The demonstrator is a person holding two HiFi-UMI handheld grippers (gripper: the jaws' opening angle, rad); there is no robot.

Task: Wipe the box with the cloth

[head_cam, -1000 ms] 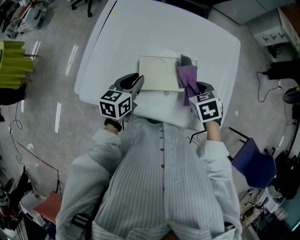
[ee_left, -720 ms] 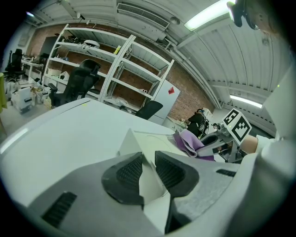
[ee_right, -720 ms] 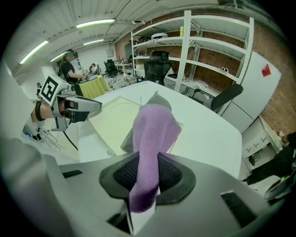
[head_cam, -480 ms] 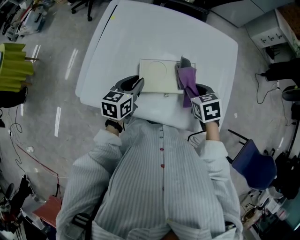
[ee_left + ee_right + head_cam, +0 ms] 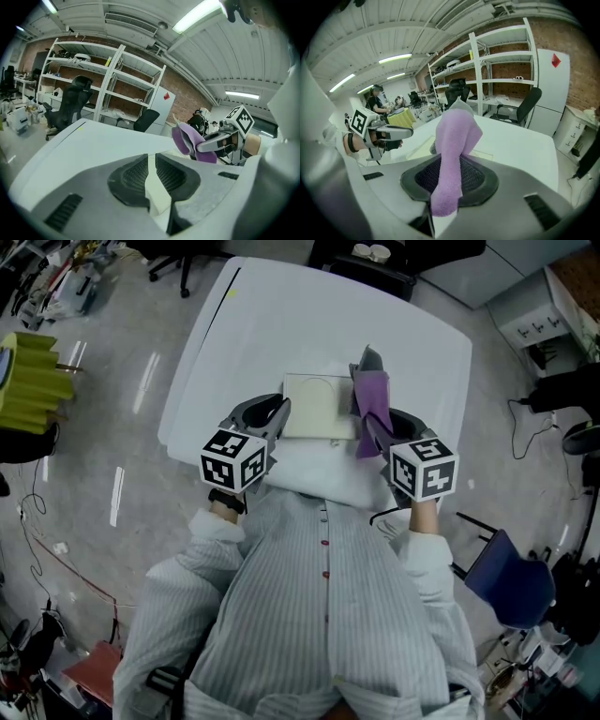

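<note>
Little has shifted in the last second: both grippers stay at the box. Nearest the person, the left gripper (image 5: 152, 183) is clamped on the left edge of the flat cream cardboard box (image 5: 317, 405). The right gripper (image 5: 449, 185) pinches the soft purple cloth (image 5: 373, 401), which drapes over the box's right end. Both are over the near part of the white rounded table (image 5: 281, 315).
</note>
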